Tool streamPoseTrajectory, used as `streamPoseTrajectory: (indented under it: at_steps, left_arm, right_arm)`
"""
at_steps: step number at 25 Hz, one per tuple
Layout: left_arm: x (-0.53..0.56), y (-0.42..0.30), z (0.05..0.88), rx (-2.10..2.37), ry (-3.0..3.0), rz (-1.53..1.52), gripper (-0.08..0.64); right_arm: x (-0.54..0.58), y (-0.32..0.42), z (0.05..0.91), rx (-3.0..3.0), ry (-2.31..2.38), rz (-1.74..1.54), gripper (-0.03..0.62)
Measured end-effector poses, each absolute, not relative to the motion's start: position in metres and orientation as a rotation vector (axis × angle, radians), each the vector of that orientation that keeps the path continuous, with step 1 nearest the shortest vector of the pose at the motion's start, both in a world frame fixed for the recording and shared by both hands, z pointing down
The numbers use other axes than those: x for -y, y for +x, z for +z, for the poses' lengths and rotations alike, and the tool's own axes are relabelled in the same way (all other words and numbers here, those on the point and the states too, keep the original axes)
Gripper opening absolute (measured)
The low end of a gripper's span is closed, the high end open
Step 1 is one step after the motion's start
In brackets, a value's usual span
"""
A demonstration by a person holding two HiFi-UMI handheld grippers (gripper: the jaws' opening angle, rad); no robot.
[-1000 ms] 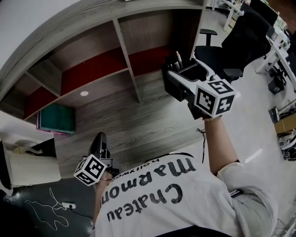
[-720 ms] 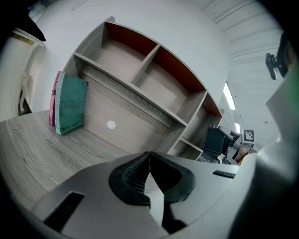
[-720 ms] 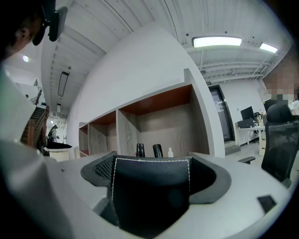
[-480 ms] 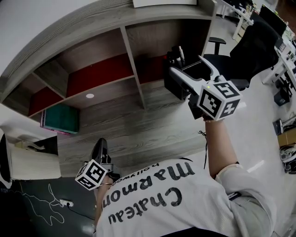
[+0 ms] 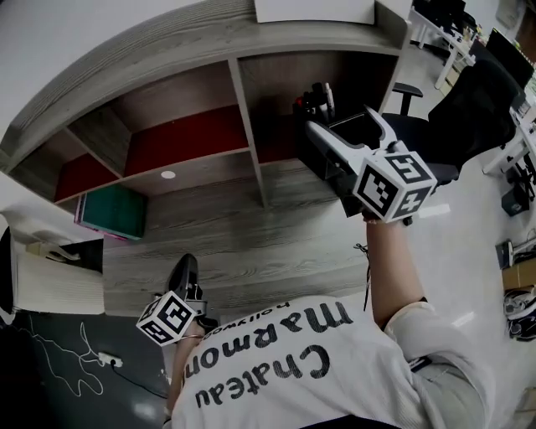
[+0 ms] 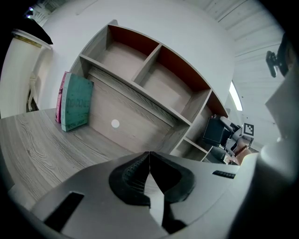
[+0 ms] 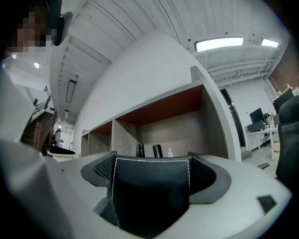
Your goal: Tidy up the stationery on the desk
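Observation:
My right gripper (image 5: 316,138) is shut on a black leather pen holder (image 5: 308,159) with white stitching (image 7: 149,186). It hangs above the wooden desk (image 5: 251,235), in front of the right-hand shelf compartment (image 5: 335,75). Dark pens (image 7: 157,151) and a small white bottle stick up from the holder's far side. My left gripper (image 5: 182,272) is low at the desk's near edge, shut with nothing in it (image 6: 149,161). The left gripper view shows the holder (image 6: 216,131) far off at the right.
A teal book (image 5: 109,214) and a pink one stand at the desk's left (image 6: 74,100). The shelf unit has several open compartments with red backs. A black office chair (image 5: 452,109) is to the right. A white sheet (image 5: 314,10) lies on the shelf top.
The right gripper and the pen holder have edged a little closer to the right-hand shelf compartment. The left gripper has stayed at the desk's near edge.

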State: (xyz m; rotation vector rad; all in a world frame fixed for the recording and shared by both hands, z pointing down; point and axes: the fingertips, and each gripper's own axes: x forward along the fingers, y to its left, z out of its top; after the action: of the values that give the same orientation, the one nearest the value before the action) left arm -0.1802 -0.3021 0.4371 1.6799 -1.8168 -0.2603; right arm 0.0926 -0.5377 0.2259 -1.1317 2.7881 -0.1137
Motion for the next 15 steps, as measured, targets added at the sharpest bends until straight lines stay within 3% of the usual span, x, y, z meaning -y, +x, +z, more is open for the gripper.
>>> streamPoseTrajectory:
  at_steps: [15]
  left_arm:
    - [0.318, -0.153, 0.457, 1.820, 1.613, -0.221, 0.017]
  right_arm:
    - [0.572, 0.089, 0.240, -2.793, -1.050, -0.133, 0.466]
